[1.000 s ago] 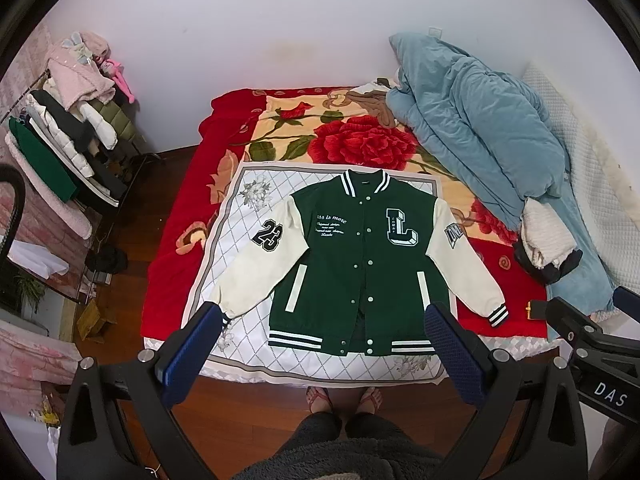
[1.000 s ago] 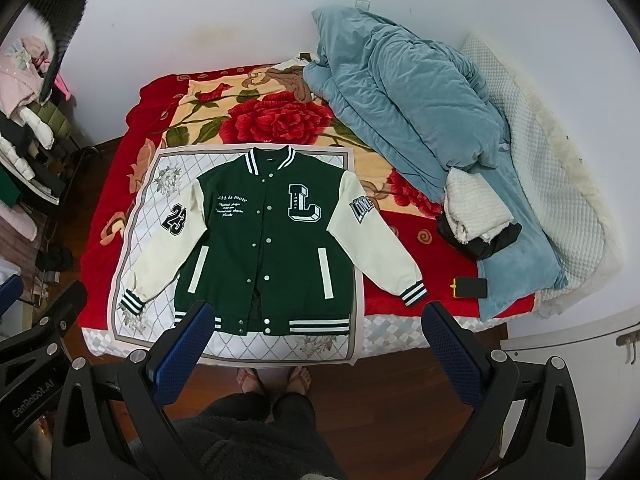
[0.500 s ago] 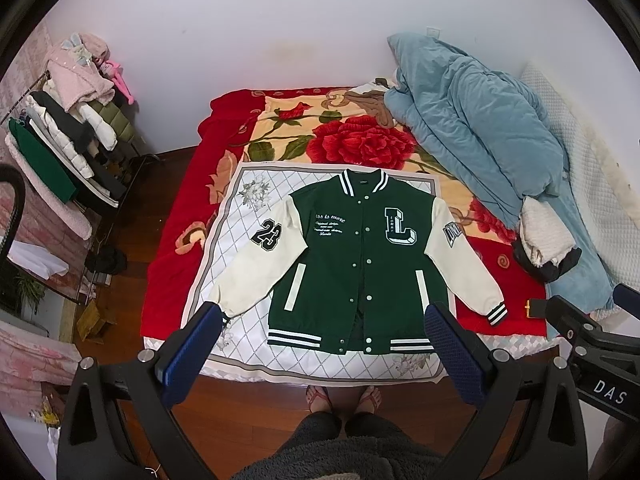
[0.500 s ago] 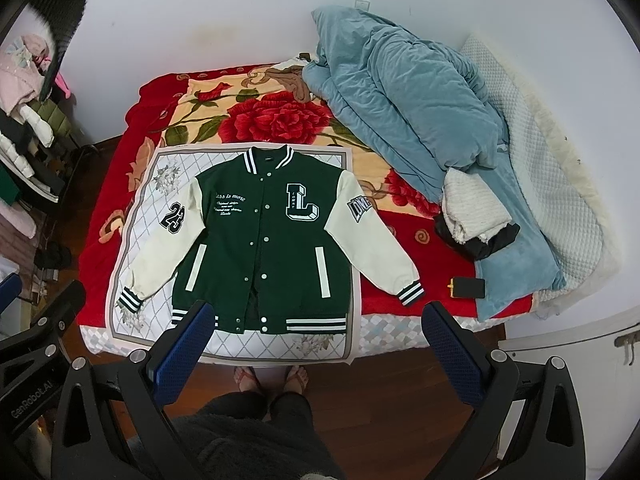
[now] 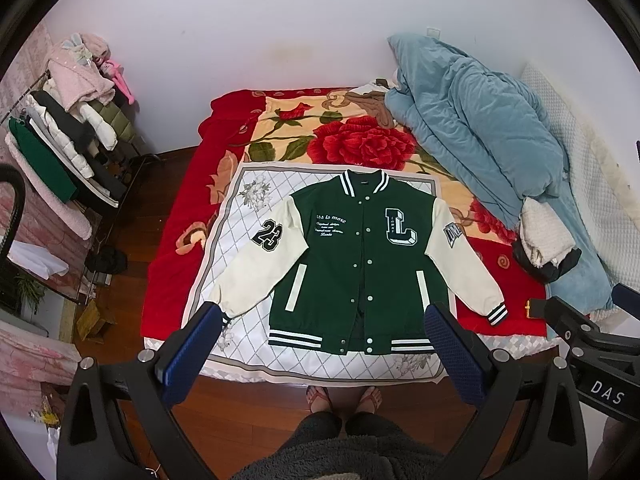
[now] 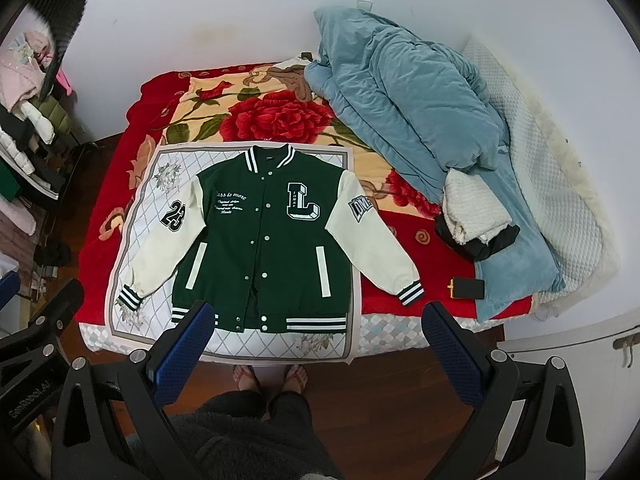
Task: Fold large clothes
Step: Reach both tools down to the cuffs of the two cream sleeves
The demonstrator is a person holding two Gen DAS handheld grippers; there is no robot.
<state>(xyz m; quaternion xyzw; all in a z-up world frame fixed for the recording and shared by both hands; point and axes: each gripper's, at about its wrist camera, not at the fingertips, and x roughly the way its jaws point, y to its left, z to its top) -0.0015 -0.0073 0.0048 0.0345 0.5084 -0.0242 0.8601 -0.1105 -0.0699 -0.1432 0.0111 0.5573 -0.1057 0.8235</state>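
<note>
Lying flat, green jacket (image 5: 360, 264) with cream sleeves; quilted mat (image 5: 240, 248) beneath.

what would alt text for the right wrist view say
A green varsity jacket with cream sleeves lies flat and face up on a white quilted mat on a red floral bed. The open right tool hovers above its hem; a blue duvet is heaped to the right.
</note>
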